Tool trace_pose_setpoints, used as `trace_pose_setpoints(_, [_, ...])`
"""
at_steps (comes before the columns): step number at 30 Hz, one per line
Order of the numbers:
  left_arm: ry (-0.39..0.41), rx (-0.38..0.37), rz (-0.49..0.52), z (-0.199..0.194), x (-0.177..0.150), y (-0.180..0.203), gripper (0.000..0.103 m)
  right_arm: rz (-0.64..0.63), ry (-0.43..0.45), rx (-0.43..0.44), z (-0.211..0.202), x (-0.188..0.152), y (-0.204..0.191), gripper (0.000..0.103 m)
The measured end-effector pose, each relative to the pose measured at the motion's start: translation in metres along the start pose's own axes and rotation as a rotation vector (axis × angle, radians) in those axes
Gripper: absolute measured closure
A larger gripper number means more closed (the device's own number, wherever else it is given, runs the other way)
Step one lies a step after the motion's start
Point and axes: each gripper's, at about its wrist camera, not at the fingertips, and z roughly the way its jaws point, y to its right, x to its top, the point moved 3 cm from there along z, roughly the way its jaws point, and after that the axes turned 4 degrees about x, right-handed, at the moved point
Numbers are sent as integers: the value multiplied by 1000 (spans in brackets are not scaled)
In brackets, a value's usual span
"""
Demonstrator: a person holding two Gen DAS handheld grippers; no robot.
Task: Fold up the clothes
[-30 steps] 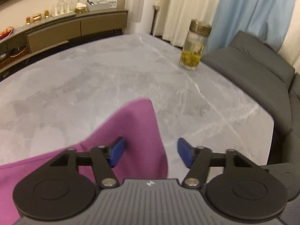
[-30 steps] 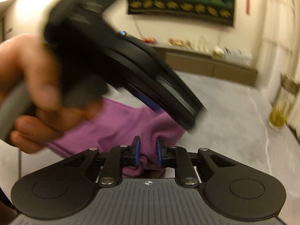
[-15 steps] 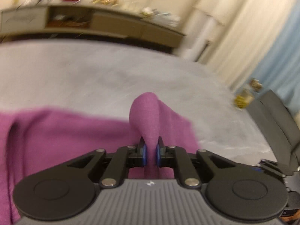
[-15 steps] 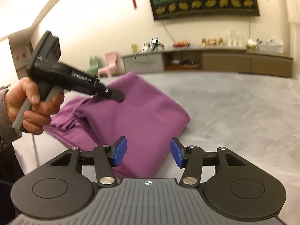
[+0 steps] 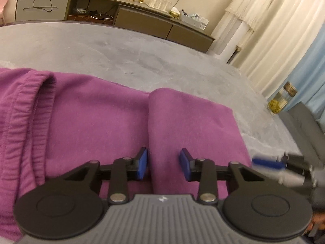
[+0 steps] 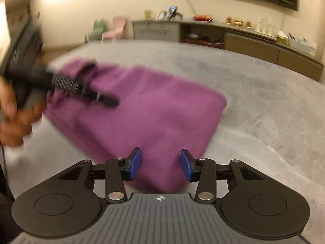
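A purple garment [image 5: 97,122], folded over on itself, is spread on the grey marbled table [image 5: 142,61], its gathered waistband [image 5: 22,109] lying at the left of the left wrist view. The left gripper [image 5: 163,163] is held low over the cloth with a raised fold of the fabric lying between its blue pads [image 5: 142,162]; the jaws are opening and the pads are not seen to press on the fold. The right gripper [image 6: 160,163] is poised over the near corner of the garment, its jaws partly apart and closing, with cloth seen between the pads but apparently not gripped, though blur makes this hard to judge. In the right wrist view the left gripper is seen blurred over the far end of the garment, held in a hand [image 6: 14,122]. A glass jar [image 5: 281,100] stands near the table's far right edge, well apart from the cloth.
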Motion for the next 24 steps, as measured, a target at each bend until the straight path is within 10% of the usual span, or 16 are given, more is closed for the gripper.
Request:
trace_pose_setpoints(12, [-17,10,52,-1,-5,0,67,164,16,-111,69,53,62,62])
trace_pose_setpoints(24, [-18,107,123,-10,-6,14,66,151,91,-70,35,45,67,58])
